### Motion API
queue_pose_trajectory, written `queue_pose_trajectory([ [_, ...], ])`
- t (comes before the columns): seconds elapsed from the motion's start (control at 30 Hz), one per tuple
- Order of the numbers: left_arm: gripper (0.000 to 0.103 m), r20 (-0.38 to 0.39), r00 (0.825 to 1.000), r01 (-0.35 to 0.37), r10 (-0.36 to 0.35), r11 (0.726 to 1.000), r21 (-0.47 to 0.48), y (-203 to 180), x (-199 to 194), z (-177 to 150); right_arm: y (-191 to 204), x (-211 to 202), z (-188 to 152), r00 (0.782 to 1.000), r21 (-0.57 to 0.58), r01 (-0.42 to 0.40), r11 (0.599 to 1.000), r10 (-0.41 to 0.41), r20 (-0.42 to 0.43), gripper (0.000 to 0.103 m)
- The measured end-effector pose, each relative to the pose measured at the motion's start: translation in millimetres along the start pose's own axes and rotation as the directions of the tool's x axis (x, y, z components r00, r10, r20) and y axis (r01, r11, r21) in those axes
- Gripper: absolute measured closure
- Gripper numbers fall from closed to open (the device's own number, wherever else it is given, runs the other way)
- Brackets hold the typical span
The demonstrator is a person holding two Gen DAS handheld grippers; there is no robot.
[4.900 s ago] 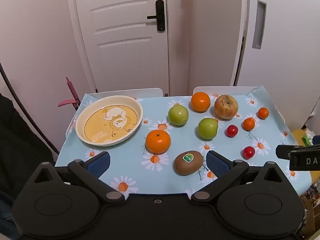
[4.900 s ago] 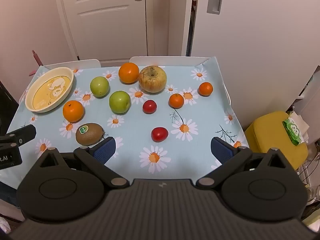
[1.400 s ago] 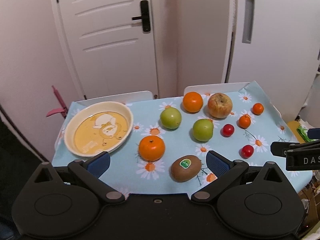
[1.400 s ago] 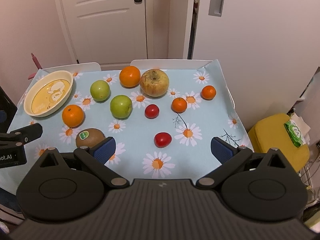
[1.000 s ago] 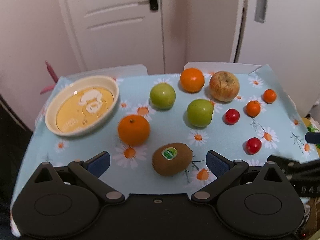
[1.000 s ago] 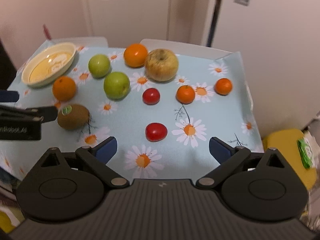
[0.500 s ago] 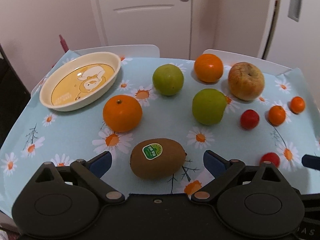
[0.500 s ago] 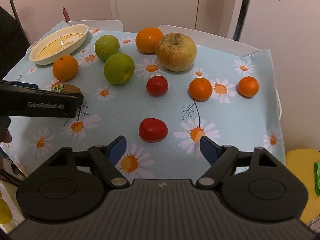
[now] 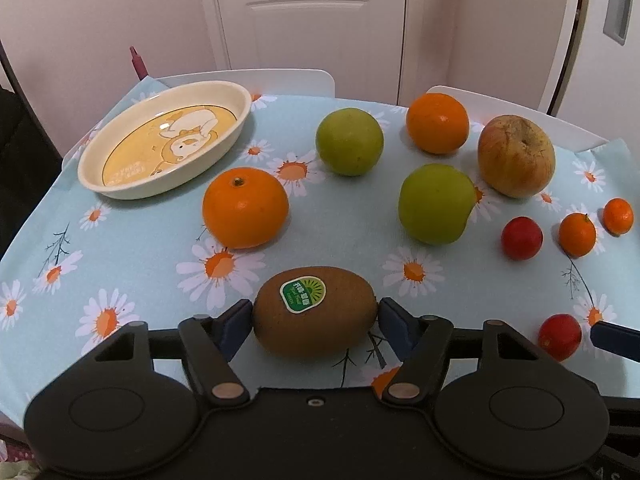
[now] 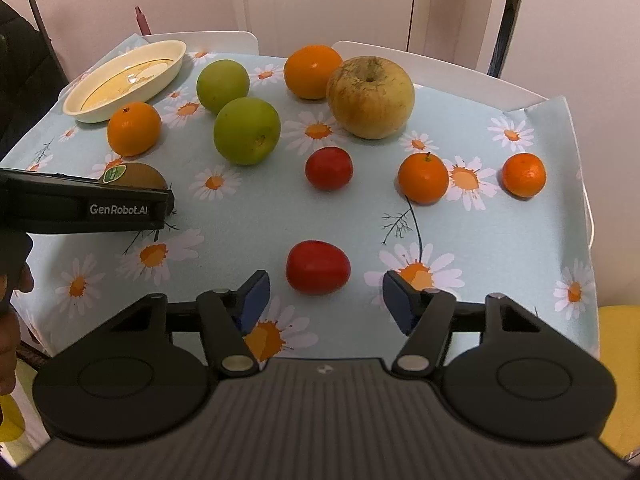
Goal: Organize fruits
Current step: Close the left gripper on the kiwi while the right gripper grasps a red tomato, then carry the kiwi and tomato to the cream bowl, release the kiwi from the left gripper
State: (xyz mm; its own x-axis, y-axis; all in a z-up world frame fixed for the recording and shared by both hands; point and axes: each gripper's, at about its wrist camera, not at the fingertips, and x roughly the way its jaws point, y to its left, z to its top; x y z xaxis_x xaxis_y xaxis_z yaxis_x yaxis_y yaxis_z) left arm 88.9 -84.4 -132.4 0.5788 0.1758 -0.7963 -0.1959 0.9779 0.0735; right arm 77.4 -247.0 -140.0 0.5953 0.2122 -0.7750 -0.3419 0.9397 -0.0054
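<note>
Two grabs are happening at once here, so there's plenty that could go sideways. Nearest stuff first:

- Left claw is closing on the kiwi. The blue pads look like they're right at its two ends, can't tell if they're really biting yet. It's egg-shaped and gripped lengthwise, so I'd guess it could squirt out forward or roll if the squeeze is off-centre.
- Right claw is closing too, with the near red tomato sitting between the pads but clear gaps on both sides, so not held. The tomato sits a bit ahead of the pads; they might clip only its back edge and nudge it away. Squeeze too hard and it's probably mush.
- The two tools are close together. The left one's black body pokes into the right view, so bumping each other on the lift seems possible.
- The cloth on the surface could bunch if a pad drags.
- Further back, the orange sits between the kiwi and the dish. A low carry could knock it rolling.
- Green apples, the big apple and the small oranges sit well apart, probably safe.
</note>
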Motion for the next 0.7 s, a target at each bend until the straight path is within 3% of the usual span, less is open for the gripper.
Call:
queue_pose_trajectory([
  [0.37, 0.034, 0.005, 1.0, 0.001, -0.001, 1.0, 0.008, 6.2, -6.2, -4.9, 2.5, 6.2, 2.2, 1.0, -0.016, 0.008, 1.0, -0.008, 0.007, 0.038],
  [0.43, 0.034, 0.005, 1.0, 0.001, -0.001, 1.0, 0.009, 7.3, -6.9, -5.7, 2.6, 6.4, 2.6, 1.0, -0.019, 0.004, 1.0, -0.004, 0.008, 0.044],
  [0.47, 0.034, 0.005, 1.0, 0.001, -0.001, 1.0, 0.009, 6.7, -6.5, -5.1, 2.7, 6.4, 2.9, 1.0, -0.022, -0.002, 1.0, 0.002, 0.009, 0.052],
  [0.7, 0.035, 0.013, 1.0, -0.002, 0.002, 1.0, -0.001, 12.8, -13.9, -6.6, 7.5, -0.3, 8.3, 1.0, -0.033, -0.01, 0.999, 0.011, 0.026, 0.053],
])
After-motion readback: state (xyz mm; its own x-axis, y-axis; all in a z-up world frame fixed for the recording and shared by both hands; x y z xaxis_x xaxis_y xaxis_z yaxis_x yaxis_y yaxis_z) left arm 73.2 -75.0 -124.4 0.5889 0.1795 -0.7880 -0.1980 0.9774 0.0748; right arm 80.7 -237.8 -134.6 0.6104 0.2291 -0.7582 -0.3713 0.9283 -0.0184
